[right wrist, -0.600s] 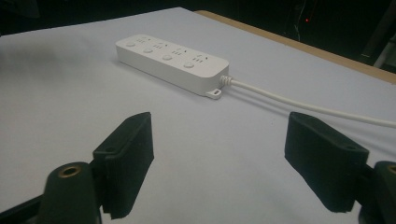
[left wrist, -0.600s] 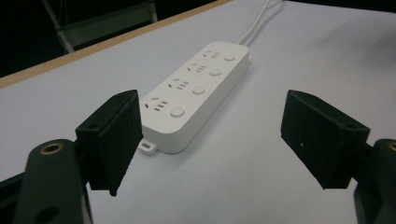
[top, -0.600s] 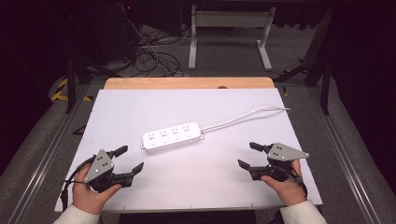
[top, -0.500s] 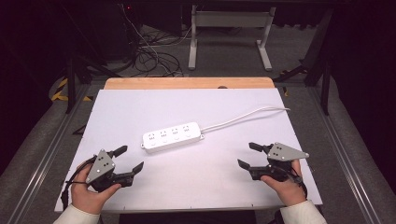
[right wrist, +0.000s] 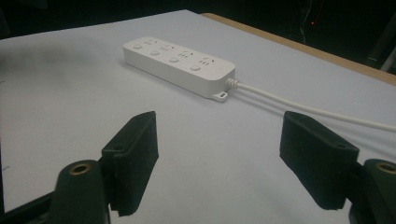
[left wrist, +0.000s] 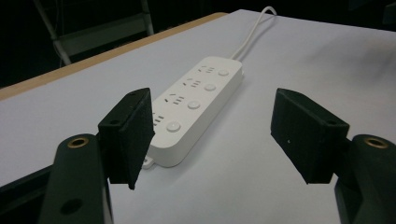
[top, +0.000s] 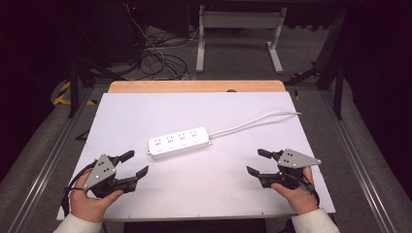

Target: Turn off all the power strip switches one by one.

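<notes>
A white power strip (top: 179,141) with several sockets and switches lies flat near the middle of the white table (top: 145,111). Its white cable (top: 257,122) runs off toward the far right edge. My left gripper (top: 134,163) rests at the front left, open and holding nothing, pointing toward the strip's near end. My right gripper (top: 256,162) rests at the front right, open and holding nothing. The left gripper view has the strip (left wrist: 196,100) just beyond the jaws. In the right gripper view the strip (right wrist: 177,60) and cable (right wrist: 299,108) lie farther ahead.
A wooden strip (top: 194,86) borders the table's far edge. Beyond it stand a white metal frame (top: 238,34) and tangled cables (top: 155,58) on the dark floor. Metal rails (top: 43,160) run along both sides of the table.
</notes>
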The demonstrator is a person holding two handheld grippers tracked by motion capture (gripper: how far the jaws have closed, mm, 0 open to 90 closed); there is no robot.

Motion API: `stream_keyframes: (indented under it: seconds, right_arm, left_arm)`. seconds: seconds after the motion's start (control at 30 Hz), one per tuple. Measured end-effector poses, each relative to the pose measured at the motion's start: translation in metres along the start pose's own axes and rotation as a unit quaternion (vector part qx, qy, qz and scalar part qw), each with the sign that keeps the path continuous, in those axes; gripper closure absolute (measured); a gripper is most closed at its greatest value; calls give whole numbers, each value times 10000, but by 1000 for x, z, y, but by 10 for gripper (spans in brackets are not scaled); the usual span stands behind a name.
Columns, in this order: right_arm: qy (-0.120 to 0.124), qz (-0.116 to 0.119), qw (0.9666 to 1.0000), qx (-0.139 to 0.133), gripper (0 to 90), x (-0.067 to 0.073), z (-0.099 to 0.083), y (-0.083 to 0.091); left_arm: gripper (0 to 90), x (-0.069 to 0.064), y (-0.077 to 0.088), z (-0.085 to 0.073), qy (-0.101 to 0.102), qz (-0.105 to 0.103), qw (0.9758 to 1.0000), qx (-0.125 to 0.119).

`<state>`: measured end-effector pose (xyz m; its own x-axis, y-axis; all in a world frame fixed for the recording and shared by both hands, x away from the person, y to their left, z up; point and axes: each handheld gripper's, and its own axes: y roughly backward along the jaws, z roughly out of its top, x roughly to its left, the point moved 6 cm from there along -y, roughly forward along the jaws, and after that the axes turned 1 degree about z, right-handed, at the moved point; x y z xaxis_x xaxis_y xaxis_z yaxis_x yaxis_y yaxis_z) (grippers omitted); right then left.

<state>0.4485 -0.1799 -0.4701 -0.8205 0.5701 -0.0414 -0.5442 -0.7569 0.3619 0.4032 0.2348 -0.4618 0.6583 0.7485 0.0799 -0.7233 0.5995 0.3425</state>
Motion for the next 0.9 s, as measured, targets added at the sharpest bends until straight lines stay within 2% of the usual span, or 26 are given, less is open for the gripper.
stream_keyframes:
  seconds: [0.3,0.33,0.37,0.43,0.47,0.53,0.63,0.67,0.73,0.83,0.9]
  right_arm:
    - [7,26,10000,-39,282,1,1,0]
    - [-1,24,10000,-38,283,1,1,0]
    - [-3,29,10000,-39,282,1,1,0]
    - [5,24,10000,-39,282,1,1,0]
    - [5,23,10000,-40,282,1,1,0]
    - [8,22,10000,-35,282,1,1,-1]
    - [-2,38,10000,-38,282,2,1,-1]
    - [-2,38,10000,-38,282,2,1,-1]
    - [-4,49,10000,-38,282,2,1,-1]
    - [-1,50,10000,-31,282,2,1,-1]
    - [2,56,10000,-24,282,3,1,-1]
  left_arm:
    - [307,0,1,2,-36,-84,9999,61]
    - [342,0,1,2,-36,-84,9999,61]
    - [378,-1,1,4,-5,-184,9998,101]
    - [436,-1,1,5,3,-193,9998,97]
    - [511,2,1,8,-77,-178,9997,150]
    - [625,3,0,11,-10,-226,9997,136]
    - [802,6,0,14,-30,-192,9996,181]
    - [802,6,-2,15,8,-165,9997,169]
    - [900,9,-3,17,9,-148,9997,199]
    - [900,10,-8,22,90,-189,9996,191]
    - [900,11,-14,28,66,-197,9996,188]
